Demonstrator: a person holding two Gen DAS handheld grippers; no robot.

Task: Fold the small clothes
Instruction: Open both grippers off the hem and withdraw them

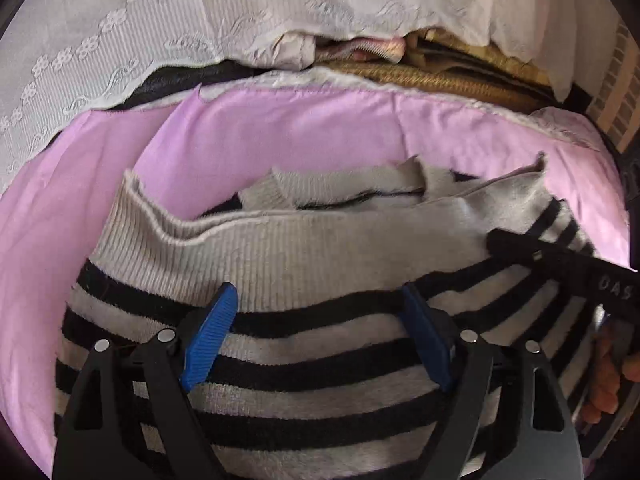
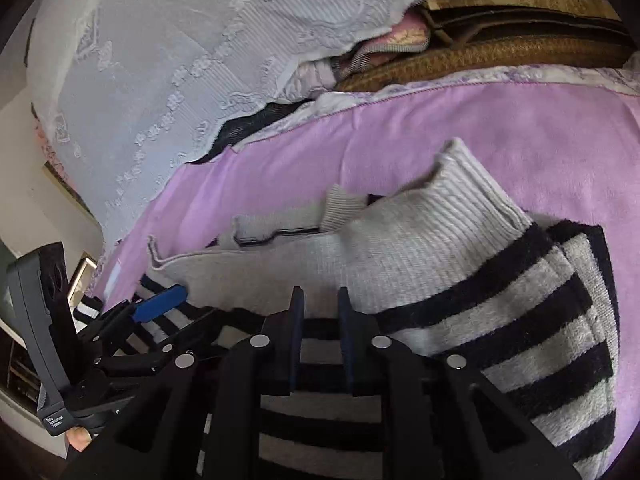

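A small black-and-white striped sweater [image 1: 304, 364] with a grey ribbed hem [image 1: 280, 252] lies on a pink blanket [image 1: 280, 136]. My left gripper [image 1: 320, 300] is open, its blue pads [image 1: 212, 336] spread wide just over the stripes below the hem. The right gripper's black body [image 1: 560, 264] crosses the sweater's right side in that view. In the right wrist view the sweater [image 2: 540, 320] lies partly folded, with the ribbed hem [image 2: 420, 240] turned up. My right gripper [image 2: 320, 300] hovers over the stripes with a narrow gap between its fingers, holding nothing. The left gripper [image 2: 160, 304] shows at the left.
A white lace cloth [image 1: 120, 40] drapes behind the blanket. A pile of brown woven mats and folded fabrics [image 1: 460, 68] lies at the back right; it also shows in the right wrist view [image 2: 500, 40]. Furniture and a frame [image 2: 80, 272] stand at the far left.
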